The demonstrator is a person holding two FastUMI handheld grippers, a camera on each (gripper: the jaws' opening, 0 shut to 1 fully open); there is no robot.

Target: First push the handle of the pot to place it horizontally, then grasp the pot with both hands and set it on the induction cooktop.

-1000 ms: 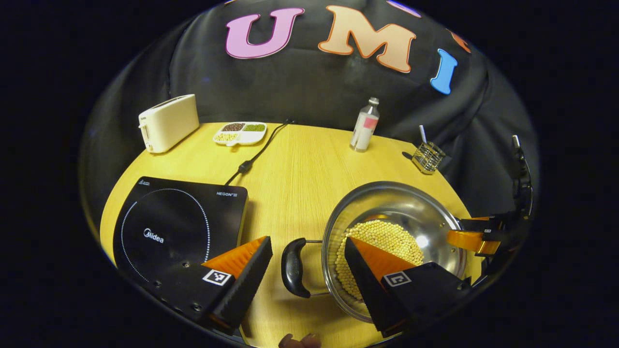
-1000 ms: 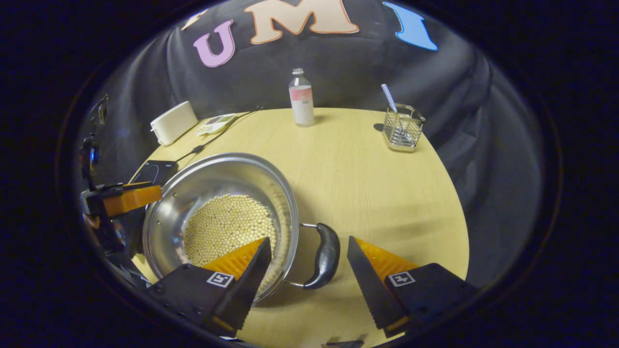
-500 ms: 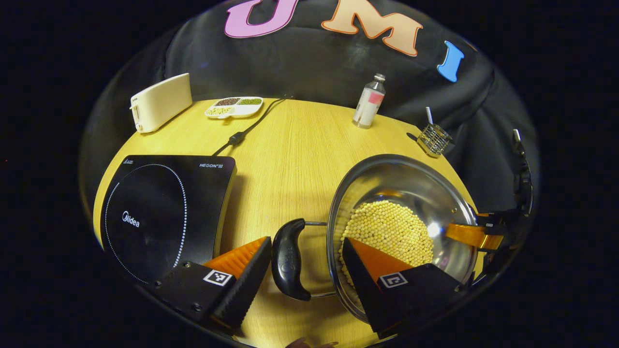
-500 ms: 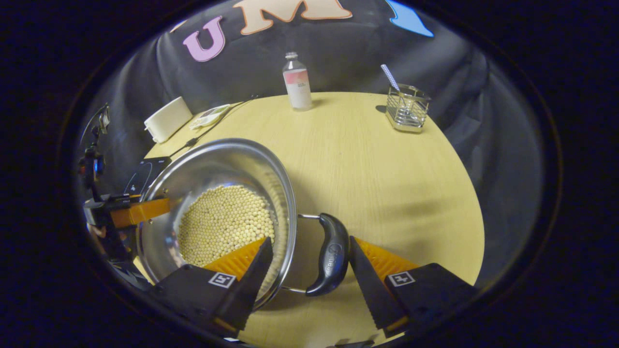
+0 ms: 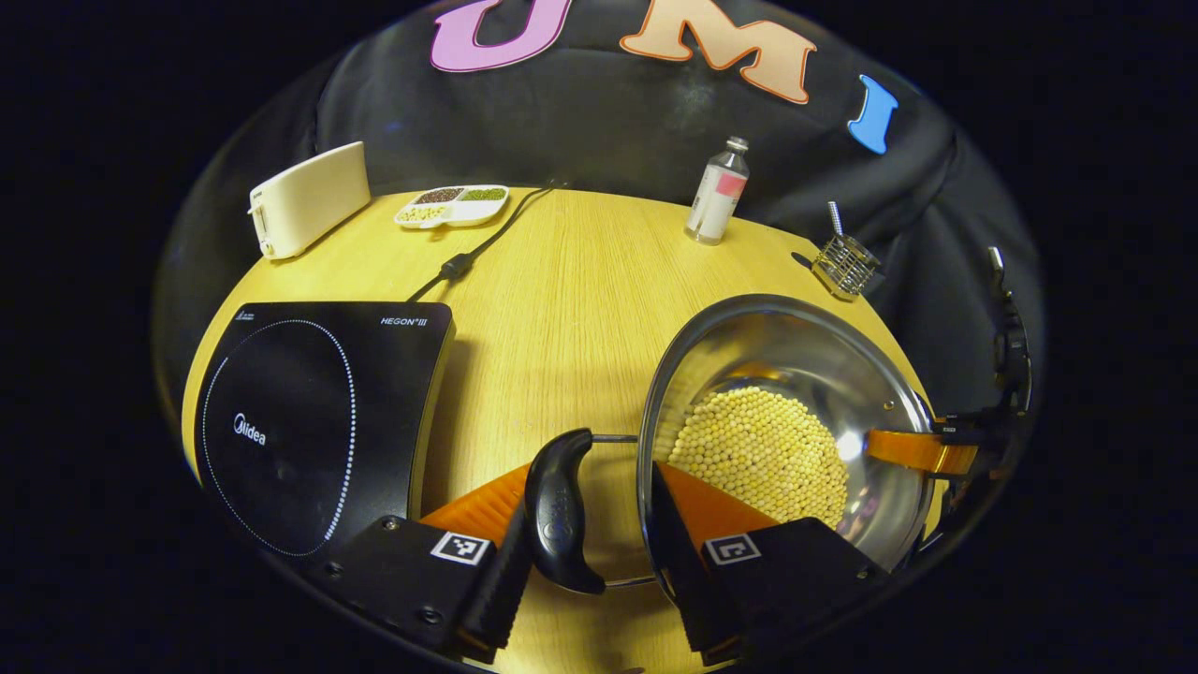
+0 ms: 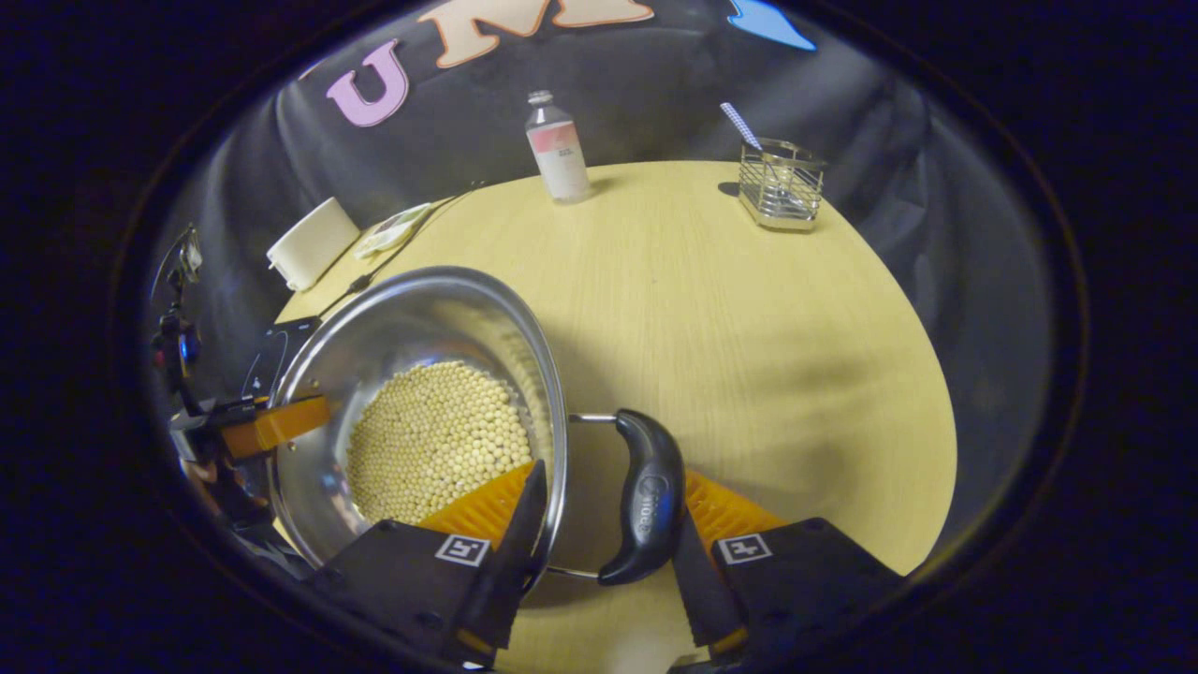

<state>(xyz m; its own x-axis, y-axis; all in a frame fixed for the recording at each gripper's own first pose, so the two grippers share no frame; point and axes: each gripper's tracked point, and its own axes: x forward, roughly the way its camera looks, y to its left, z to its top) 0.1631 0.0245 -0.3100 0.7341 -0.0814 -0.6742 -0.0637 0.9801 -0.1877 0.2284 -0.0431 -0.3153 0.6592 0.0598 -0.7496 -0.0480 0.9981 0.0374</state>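
Note:
A steel pot holding yellow beans rests on the wooden table, right of the black induction cooktop. Its two black side handles lie level. My left gripper is shut on the pot: one finger presses the outside of the near handle, the other sits inside the rim. In the right gripper view my right gripper grips the opposite handle the same way, one finger inside the pot. Each gripper also appears across the pot, the right gripper and the left gripper.
At the back of the table stand a cream toaster, a divided tray of beans, a bottle and a wire basket. The cooktop's cable runs to the back edge. Bare wood lies between pot and cooktop.
Both grippers moved in over the pot's handles and their fingers drew together, from wide open to clamped on handle and rim. The pot stays in place on the table.

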